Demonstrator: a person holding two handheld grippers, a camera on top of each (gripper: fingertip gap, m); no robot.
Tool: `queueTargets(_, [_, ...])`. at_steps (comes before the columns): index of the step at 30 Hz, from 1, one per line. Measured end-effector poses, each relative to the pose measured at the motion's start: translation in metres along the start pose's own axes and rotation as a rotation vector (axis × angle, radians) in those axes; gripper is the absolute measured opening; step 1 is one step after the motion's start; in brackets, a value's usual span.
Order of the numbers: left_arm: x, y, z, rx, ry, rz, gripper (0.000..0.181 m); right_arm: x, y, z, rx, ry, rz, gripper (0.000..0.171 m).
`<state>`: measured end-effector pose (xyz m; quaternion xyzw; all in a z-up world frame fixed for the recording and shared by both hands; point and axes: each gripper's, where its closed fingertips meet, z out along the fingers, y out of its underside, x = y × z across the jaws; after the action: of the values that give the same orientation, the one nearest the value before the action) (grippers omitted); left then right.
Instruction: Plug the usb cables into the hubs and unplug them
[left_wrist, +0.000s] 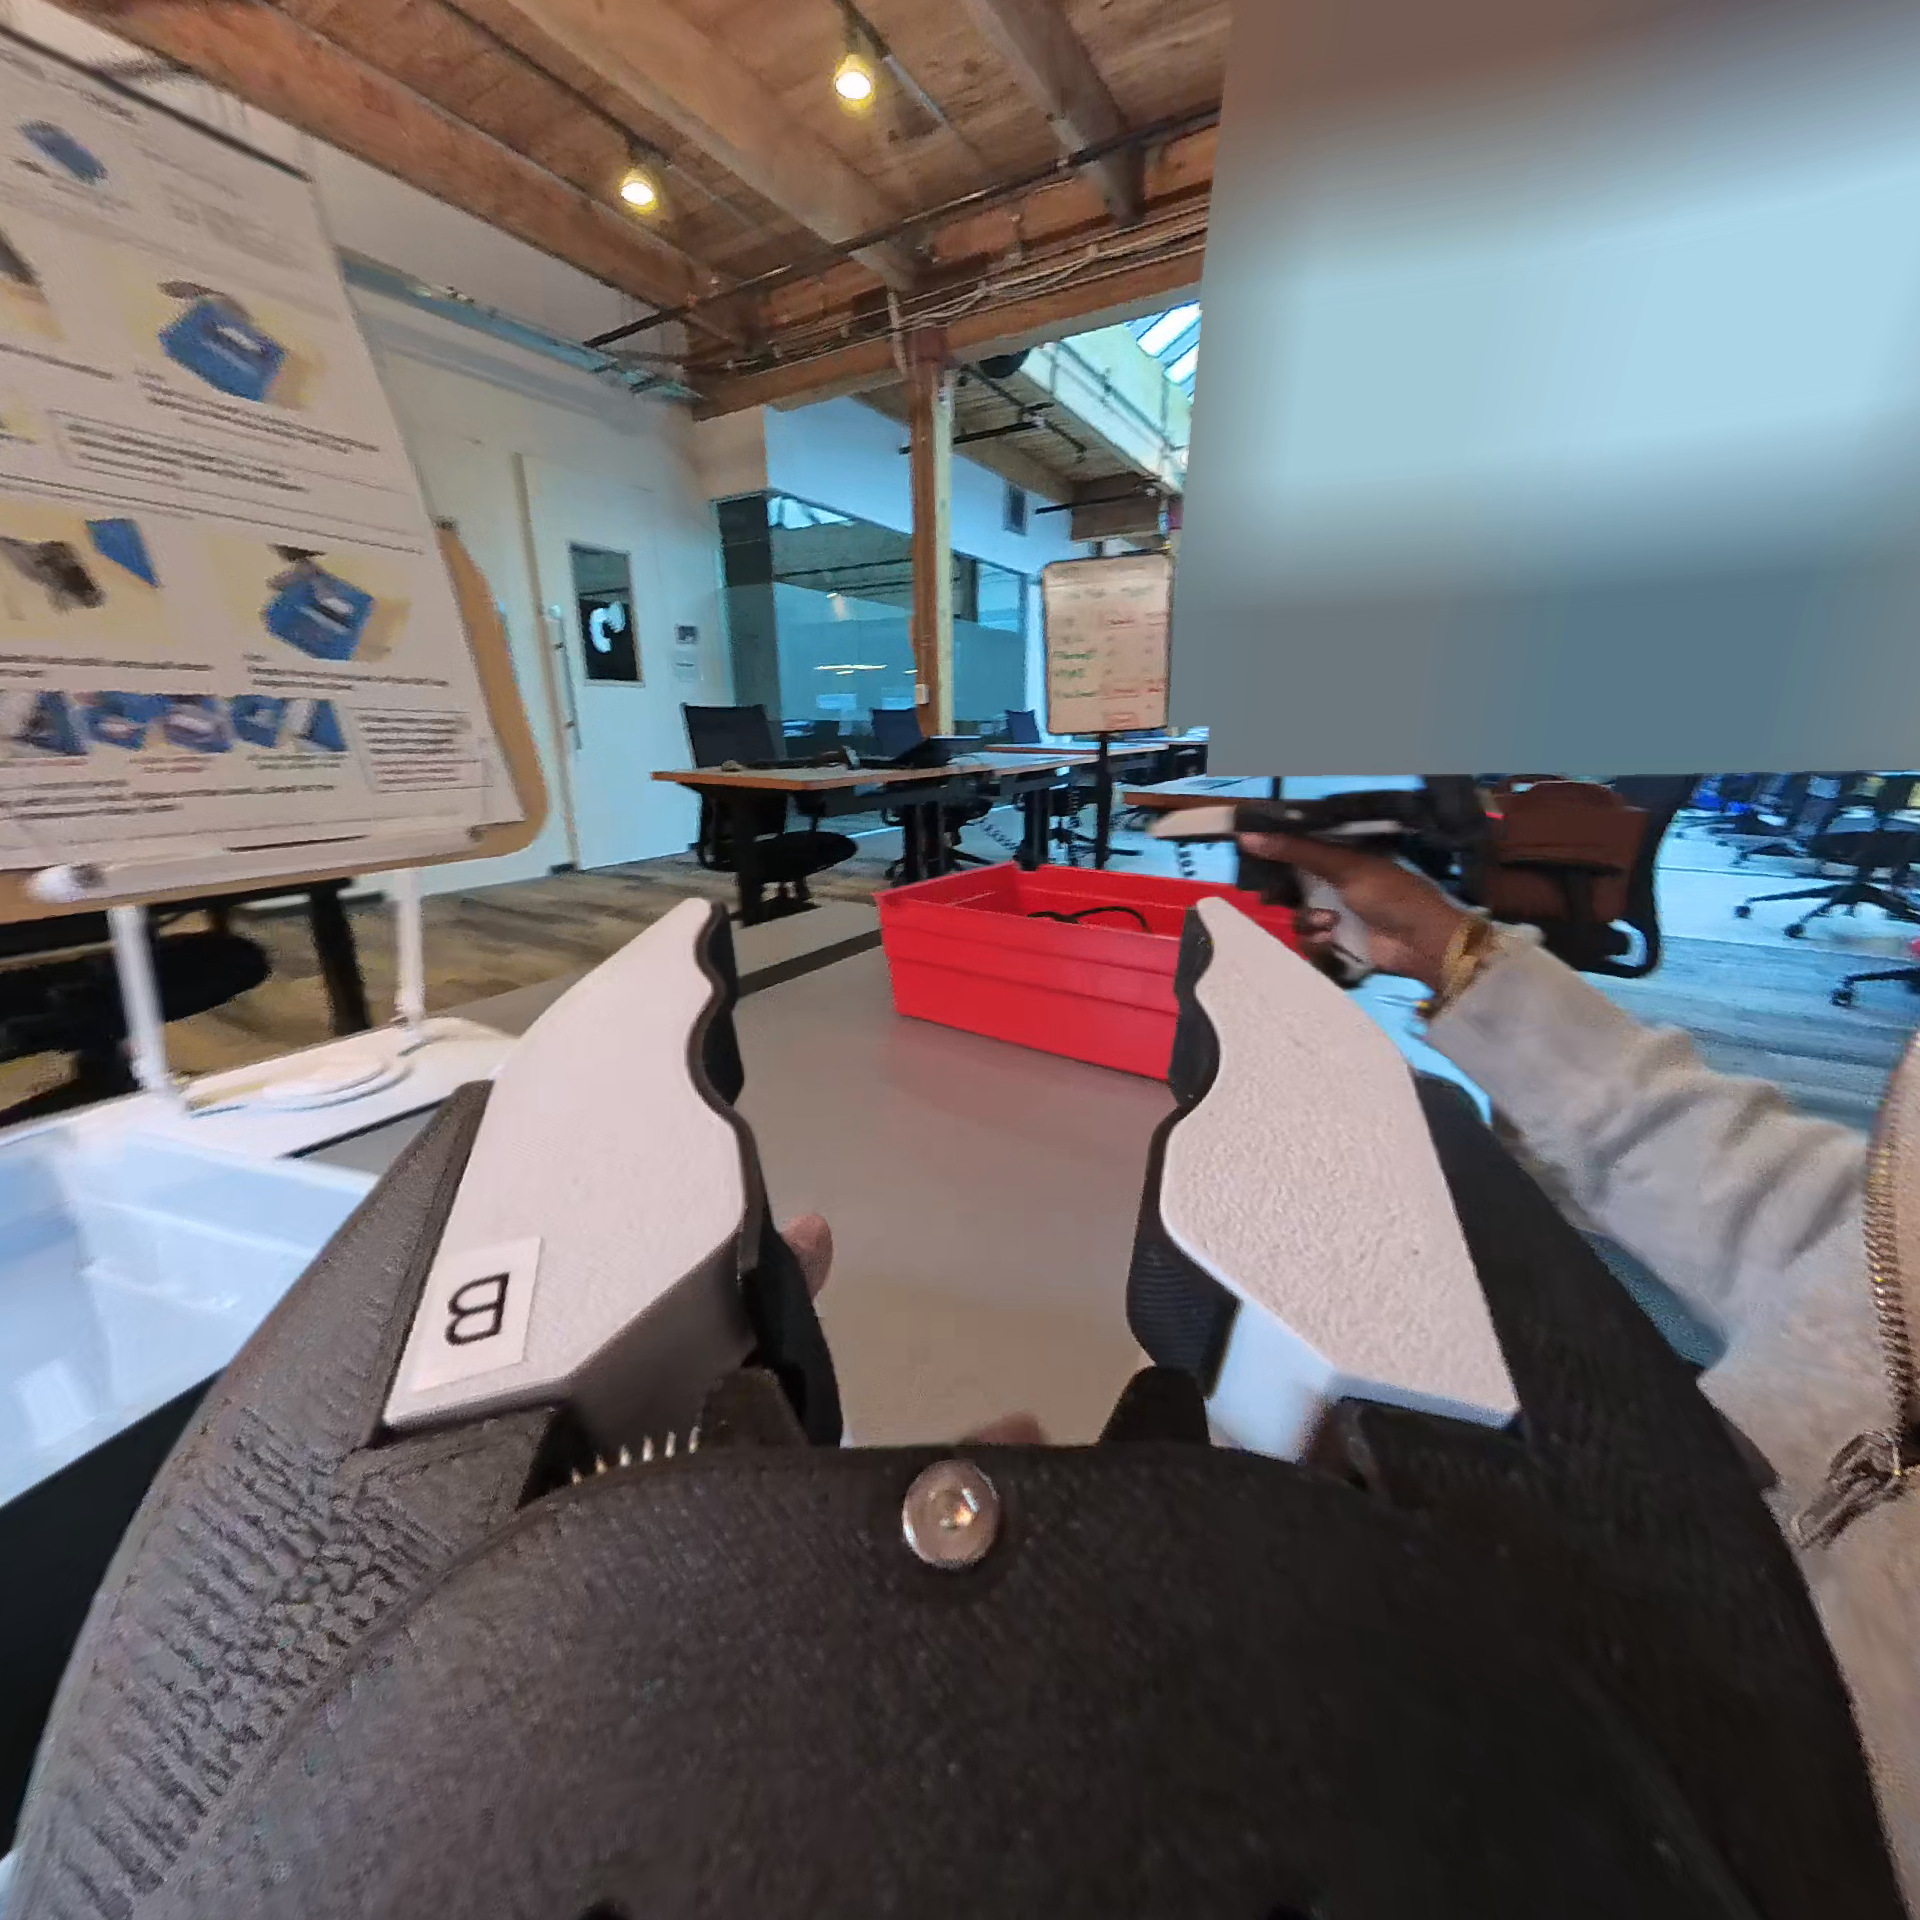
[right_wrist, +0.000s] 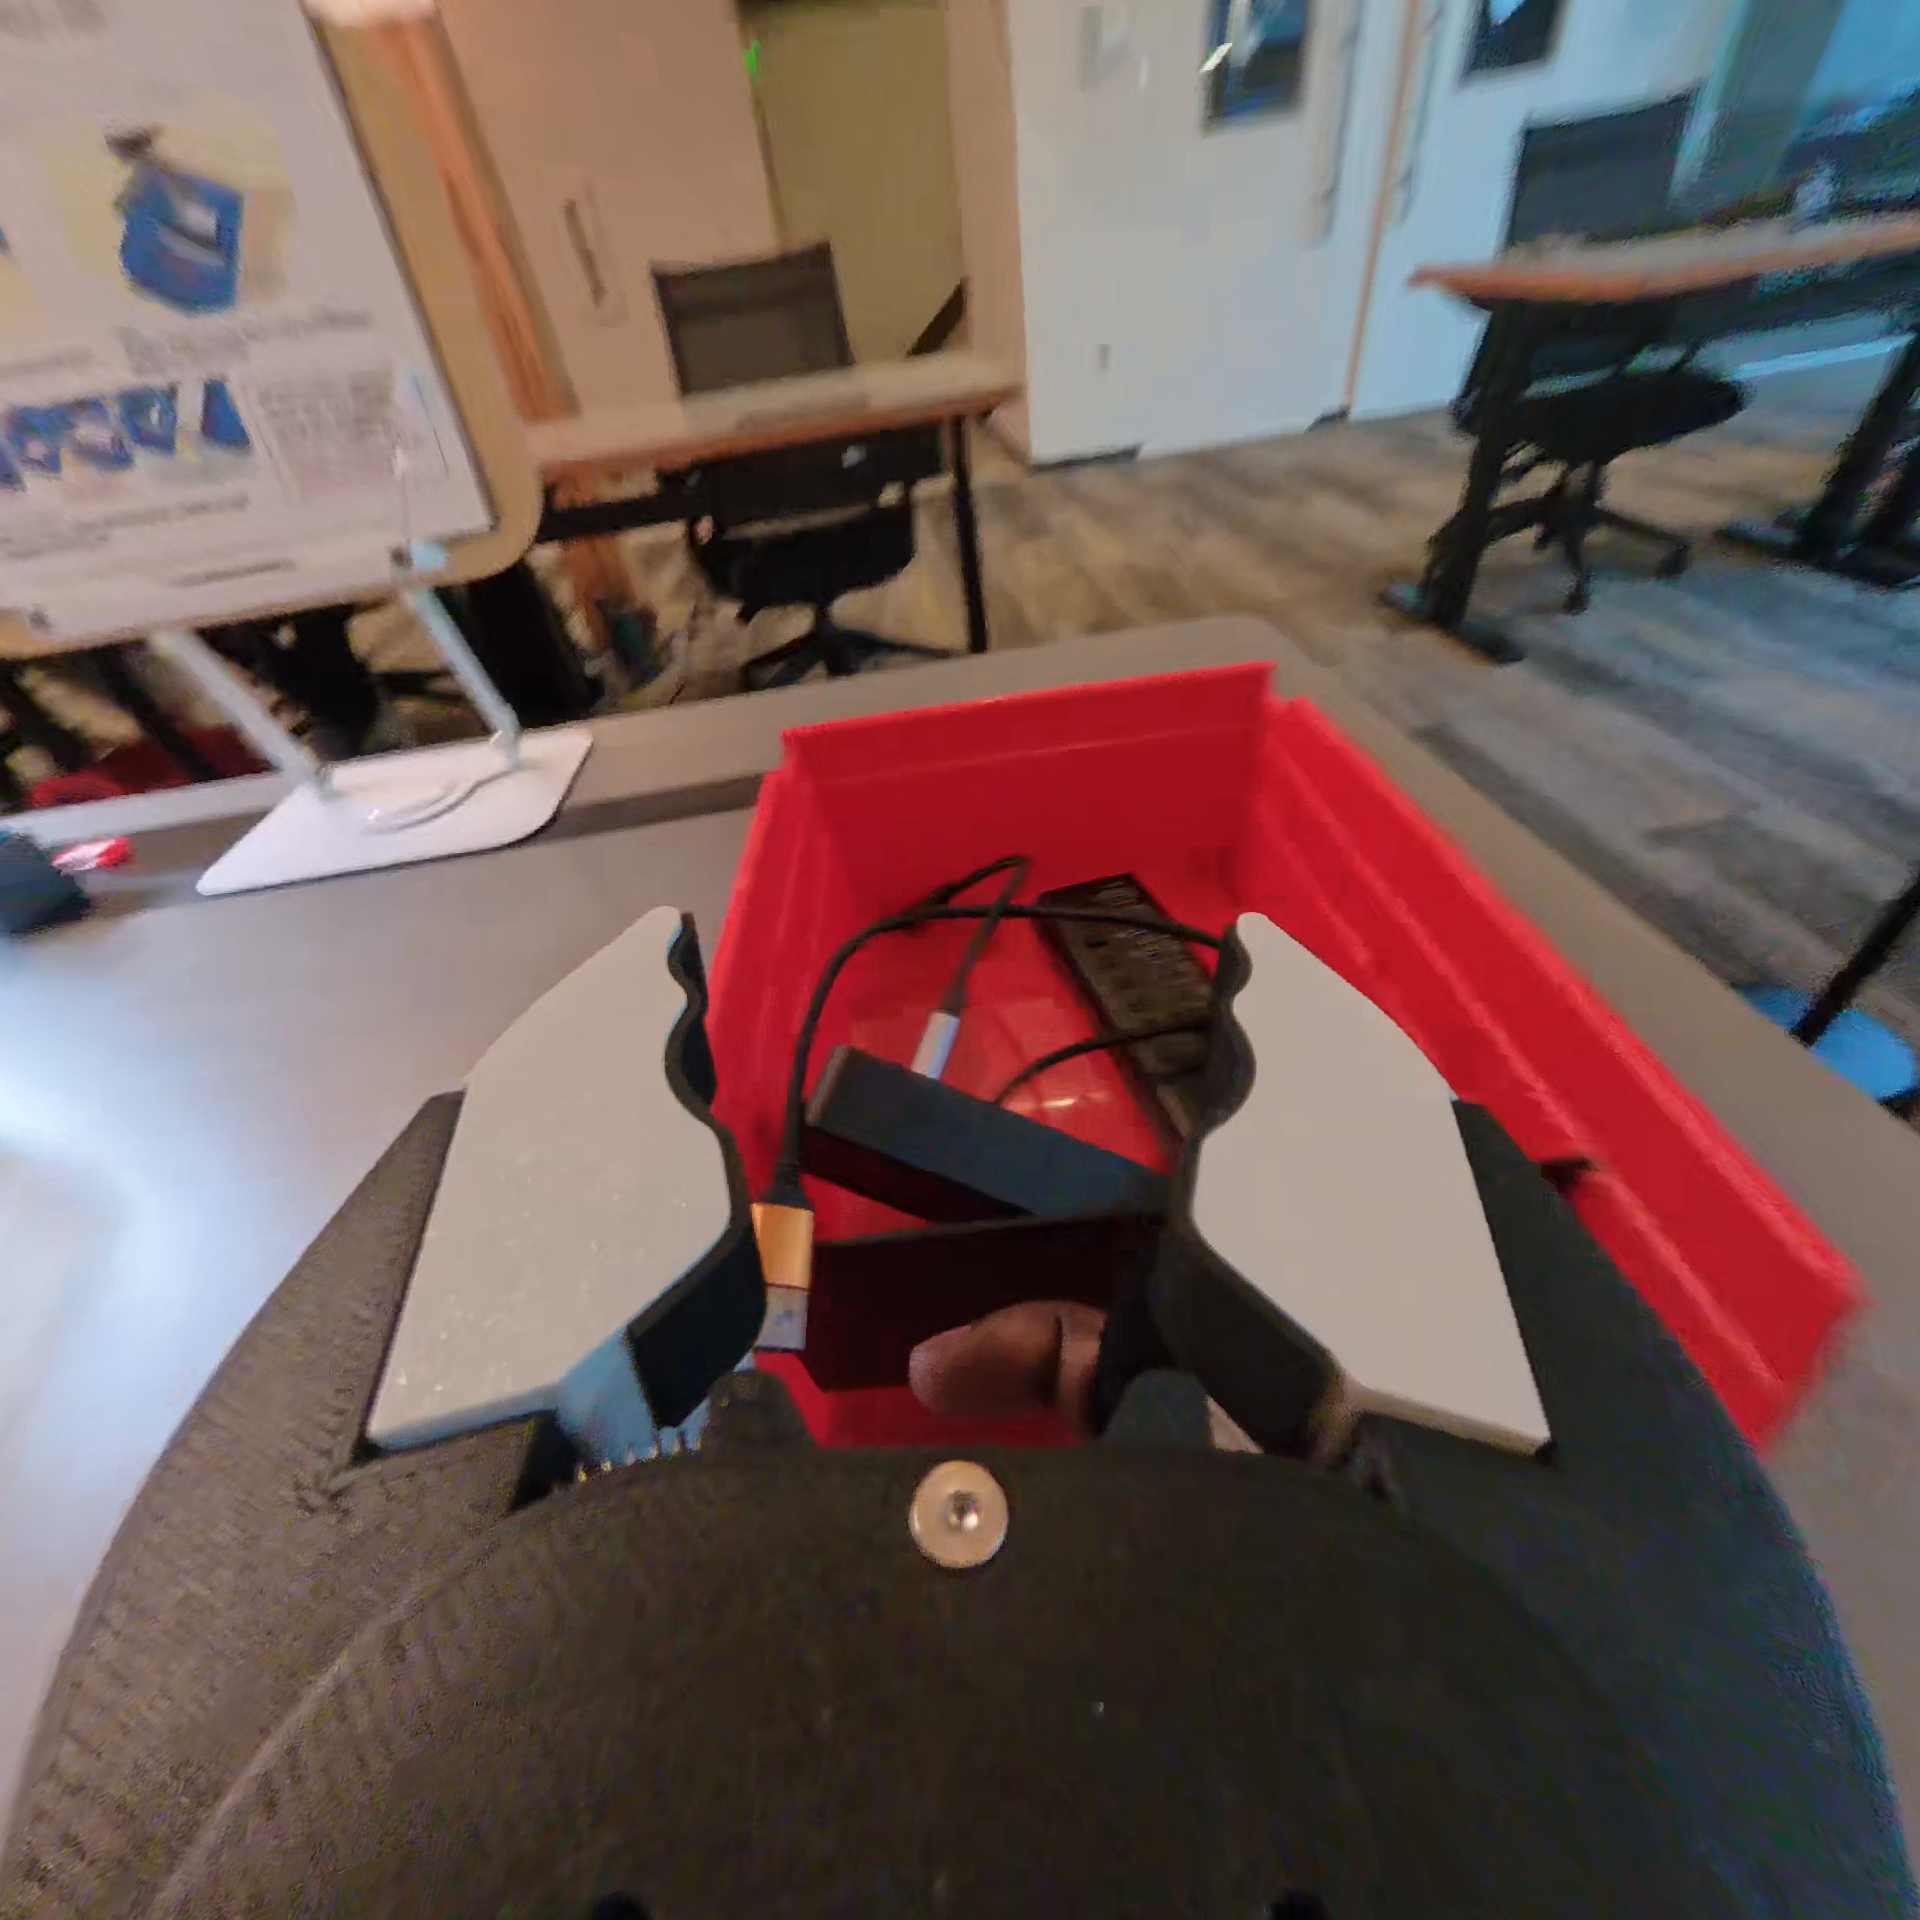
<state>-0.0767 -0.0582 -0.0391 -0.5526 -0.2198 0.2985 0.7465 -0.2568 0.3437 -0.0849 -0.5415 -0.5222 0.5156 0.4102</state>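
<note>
While both hubs (right_wrist: 977, 1143) and cables (right_wrist: 831, 997) lie loose in the red bin (right_wrist: 1455, 987) on the counter (right_wrist: 260, 1039), seemingly unplugged, I hold my right gripper (right_wrist: 961, 971) and left gripper (left_wrist: 956, 961) with fingers spread, empty; everything remains.

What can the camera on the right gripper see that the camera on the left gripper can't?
Only the right wrist view looks down into the red bin: two black hubs and, plus cables with a silver plug and an orange plug.

Only the left wrist view shows the ceiling lights, a whiteboard and the person's sleeve.

Both show the red bin, the grey table and the poster stand. Both grippers are open.
</note>
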Motion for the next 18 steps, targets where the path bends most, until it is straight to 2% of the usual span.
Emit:
queueTargets(4, [-0.045,-0.02,-0.037,-0.045,-0.219,0.03,0.081,0.073,0.004,-0.049,0.086,0.286,-0.023,0.093])
queueTargets(7, [-0.087,-0.031,-0.084,-0.129,-0.431,0.045,0.081,0.125,0.031,-0.075,-0.037,0.431,-0.062,0.089])
queueTargets(10, [-0.125,-0.015,-0.136,-0.337,-0.636,0.043,0.081,0.138,0.058,-0.08,-0.137,0.375,-0.038,0.086])
queueTargets(12, [-0.141,0.004,-0.165,-0.486,-0.724,0.016,0.082,0.133,0.064,-0.074,-0.137,0.298,0.025,0.082])
queueTargets(15, [-0.15,0.036,-0.185,-0.601,-0.715,-0.098,0.083,0.131,0.063,-0.056,-0.129,0.245,0.041,0.074])
queueTargets(18, [-0.155,0.055,-0.193,-0.642,-0.721,-0.16,0.082,0.123,0.068,-0.035,-0.207,0.168,0.015,0.066])
